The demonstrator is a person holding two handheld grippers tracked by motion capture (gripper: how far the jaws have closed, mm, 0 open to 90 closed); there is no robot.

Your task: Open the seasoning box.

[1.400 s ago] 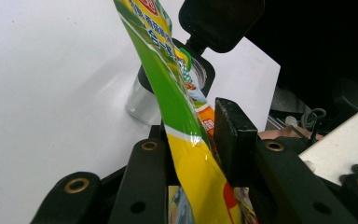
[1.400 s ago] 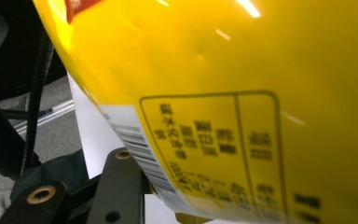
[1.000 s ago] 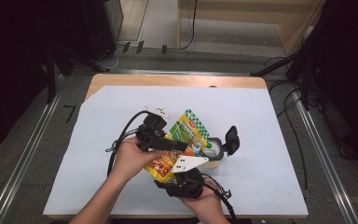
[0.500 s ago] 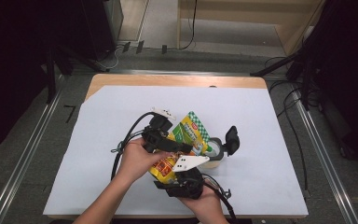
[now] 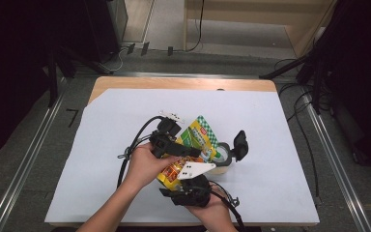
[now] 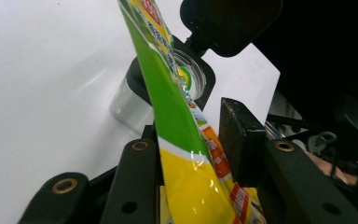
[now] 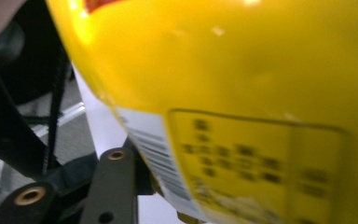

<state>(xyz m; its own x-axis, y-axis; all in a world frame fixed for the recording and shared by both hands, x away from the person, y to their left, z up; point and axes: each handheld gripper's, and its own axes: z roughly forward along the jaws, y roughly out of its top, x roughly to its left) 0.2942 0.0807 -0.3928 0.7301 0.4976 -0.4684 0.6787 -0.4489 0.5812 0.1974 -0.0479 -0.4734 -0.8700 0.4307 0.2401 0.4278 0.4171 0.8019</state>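
While the left gripper (image 5: pixel 193 151) and right gripper (image 5: pixel 186 186) both clamp the snack pouch (image 5: pixel 195 142) (jaws just shifted), tip its far end squarely over the right-hand jar (image 5: pixel 222 157).

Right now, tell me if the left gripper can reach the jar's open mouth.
Probably not: the left gripper, whose jaws have just been closing, has the pouch between them, and that pouch hangs across the mouth of the jar.
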